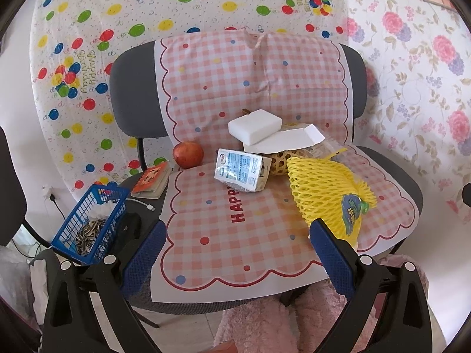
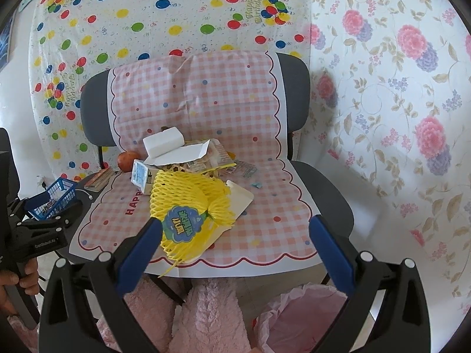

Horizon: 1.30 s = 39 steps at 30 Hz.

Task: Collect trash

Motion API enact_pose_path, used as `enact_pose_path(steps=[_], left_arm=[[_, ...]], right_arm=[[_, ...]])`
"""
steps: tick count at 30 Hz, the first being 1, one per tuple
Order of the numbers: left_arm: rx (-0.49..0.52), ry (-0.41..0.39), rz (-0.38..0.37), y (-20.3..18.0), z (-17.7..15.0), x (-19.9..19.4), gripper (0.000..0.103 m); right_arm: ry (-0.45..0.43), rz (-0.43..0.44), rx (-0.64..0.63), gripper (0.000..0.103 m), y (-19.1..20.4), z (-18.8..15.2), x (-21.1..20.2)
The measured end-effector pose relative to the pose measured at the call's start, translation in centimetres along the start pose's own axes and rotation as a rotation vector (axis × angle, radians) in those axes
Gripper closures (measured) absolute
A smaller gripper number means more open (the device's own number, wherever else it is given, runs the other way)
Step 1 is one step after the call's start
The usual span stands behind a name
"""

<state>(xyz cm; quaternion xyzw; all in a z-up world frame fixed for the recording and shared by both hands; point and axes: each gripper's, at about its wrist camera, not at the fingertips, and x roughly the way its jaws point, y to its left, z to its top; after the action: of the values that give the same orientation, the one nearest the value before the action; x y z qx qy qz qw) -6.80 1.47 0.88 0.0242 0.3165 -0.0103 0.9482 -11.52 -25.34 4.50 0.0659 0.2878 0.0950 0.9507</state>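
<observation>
We see a grey chair (image 1: pixel 391 176) mid-frame, draped with a pink checked cloth (image 1: pixel 235 235). On the cloth lie a red apple (image 1: pixel 188 154), a milk carton (image 1: pixel 243 173), yellow foam netting (image 1: pixel 326 194) and, right of centre, scattered wrappers (image 2: pixel 244 170).

Bare seat front (image 1: pixel 235 250) before clutter

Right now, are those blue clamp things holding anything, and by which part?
Nothing is held. The left gripper and the right gripper both have their jaws wide open. The yellow foam net just lies on the chair, ungripped.
</observation>
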Motion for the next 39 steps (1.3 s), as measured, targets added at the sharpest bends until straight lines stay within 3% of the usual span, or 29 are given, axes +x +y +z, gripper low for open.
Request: enact_pose_path(steps=[39], left_arm=[[0.001, 0.001, 0.007, 0.6, 0.27, 0.39, 0.007]], right_arm=[[-0.007, -0.012, -0.01, 0.006, 0.42, -0.5, 0.63]])
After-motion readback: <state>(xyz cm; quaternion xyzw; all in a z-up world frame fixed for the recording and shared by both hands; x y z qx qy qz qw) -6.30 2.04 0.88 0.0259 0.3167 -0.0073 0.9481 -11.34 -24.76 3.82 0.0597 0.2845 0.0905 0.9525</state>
